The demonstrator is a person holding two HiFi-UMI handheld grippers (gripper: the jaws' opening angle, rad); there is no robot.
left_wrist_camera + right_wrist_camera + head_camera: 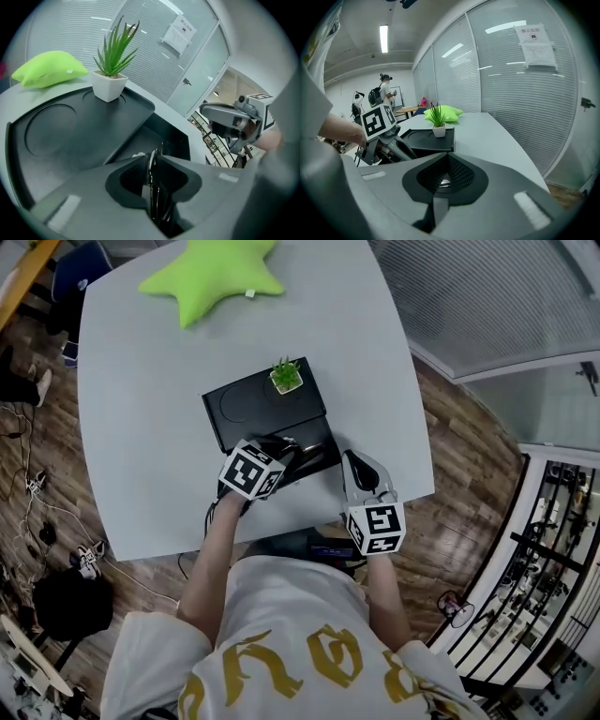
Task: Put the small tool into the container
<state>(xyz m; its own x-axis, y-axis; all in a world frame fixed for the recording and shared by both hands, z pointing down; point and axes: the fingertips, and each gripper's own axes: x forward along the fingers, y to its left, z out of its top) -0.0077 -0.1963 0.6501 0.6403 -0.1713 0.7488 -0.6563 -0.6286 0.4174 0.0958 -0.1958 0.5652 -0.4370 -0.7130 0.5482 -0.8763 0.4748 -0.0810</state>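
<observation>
A black container (pixel 246 412) lies on the grey table (pixel 141 427), with an open compartment (pixel 317 439) at its near end. My left gripper (pixel 284 457) hovers at that compartment's edge, shut on a thin metal tool (pixel 152 165) that stands upright between the jaws. In the left gripper view the open compartment (pixel 164 137) lies just beyond the tool's tip. My right gripper (pixel 364 476) rests to the right of the container over the table, shut, and I see nothing held in it (pixel 446 157).
A small potted plant (pixel 286 376) stands on the container's flat lid. A green star cushion (pixel 214 276) lies at the table's far end. The table's near edge is just under my grippers. People stand far off (pixel 385 93) in the room.
</observation>
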